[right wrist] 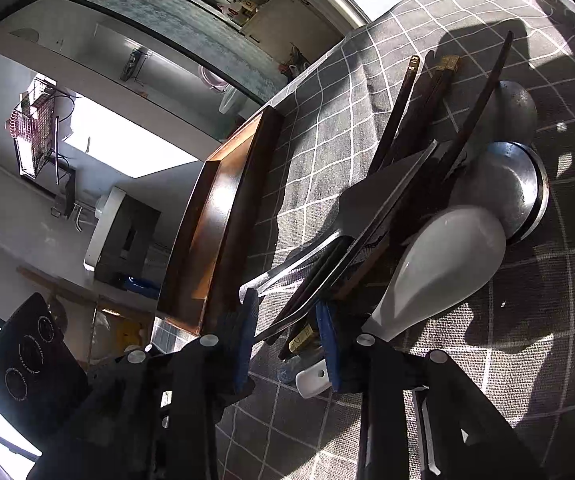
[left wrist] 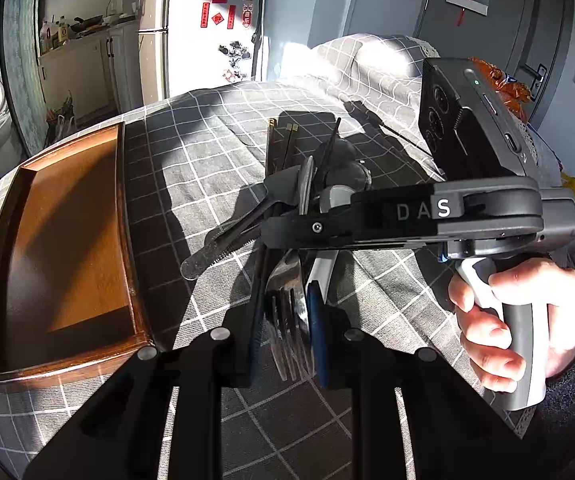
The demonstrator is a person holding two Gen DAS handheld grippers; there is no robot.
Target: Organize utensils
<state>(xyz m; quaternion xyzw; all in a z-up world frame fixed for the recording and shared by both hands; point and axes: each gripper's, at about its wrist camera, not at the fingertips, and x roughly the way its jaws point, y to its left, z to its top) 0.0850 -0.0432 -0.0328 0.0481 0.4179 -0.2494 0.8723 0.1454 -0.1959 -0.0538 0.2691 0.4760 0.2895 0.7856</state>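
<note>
Steel and wood utensils lie heaped mid-desk on the grey checked cloth [left wrist: 191, 152] — forks, chopsticks [right wrist: 403, 112], spoons. Left tool [left wrist: 285, 340] is pinched narrow around a fork [left wrist: 287, 332] at the pile's near end. Right tool [right wrist: 289, 344] reaches in from the side, closed on dark utensil handles [right wrist: 311, 300] beside the white ceramic spoon [right wrist: 439, 264] — probably working one piece free. Wooden tray [left wrist: 127, 240] sits empty just beside the heap, likely the destination.

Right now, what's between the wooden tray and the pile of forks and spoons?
Only bare checked tablecloth. The left wrist view shows it best: the wooden tray sits apart from the pile of forks and spoons, nothing lying between them.
</note>
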